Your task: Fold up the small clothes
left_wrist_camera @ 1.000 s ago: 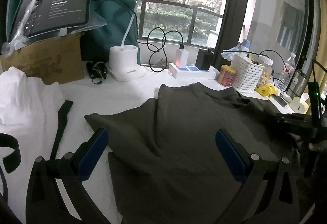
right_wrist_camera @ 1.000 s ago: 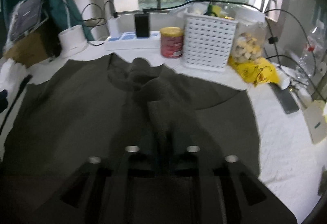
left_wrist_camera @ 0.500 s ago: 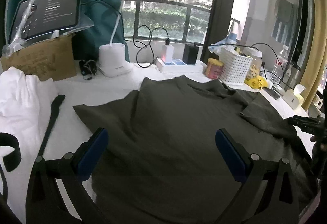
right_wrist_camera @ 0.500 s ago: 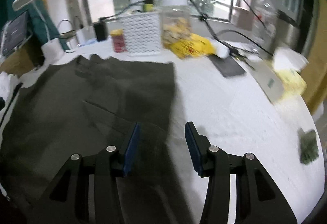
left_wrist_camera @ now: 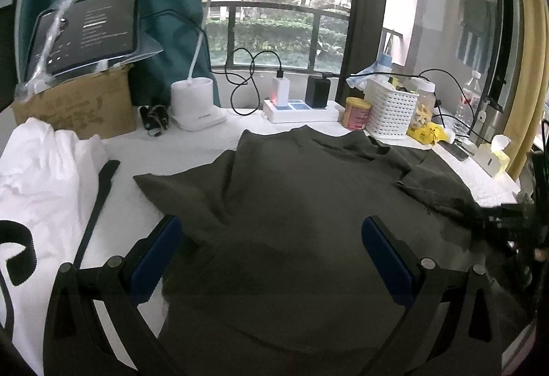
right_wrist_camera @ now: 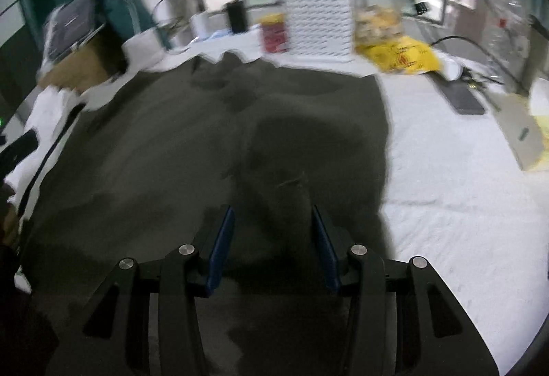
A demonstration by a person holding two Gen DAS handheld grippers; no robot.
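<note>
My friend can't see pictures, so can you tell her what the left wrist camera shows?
A dark shirt lies spread on a white table, with the open left gripper hovering over it. A white cloth sits at the left; a lamp, basket and tablet stand by the window behind.

dark shirt (left_wrist_camera: 308, 221) spread, left gripper (left_wrist_camera: 271, 252) agape
</note>
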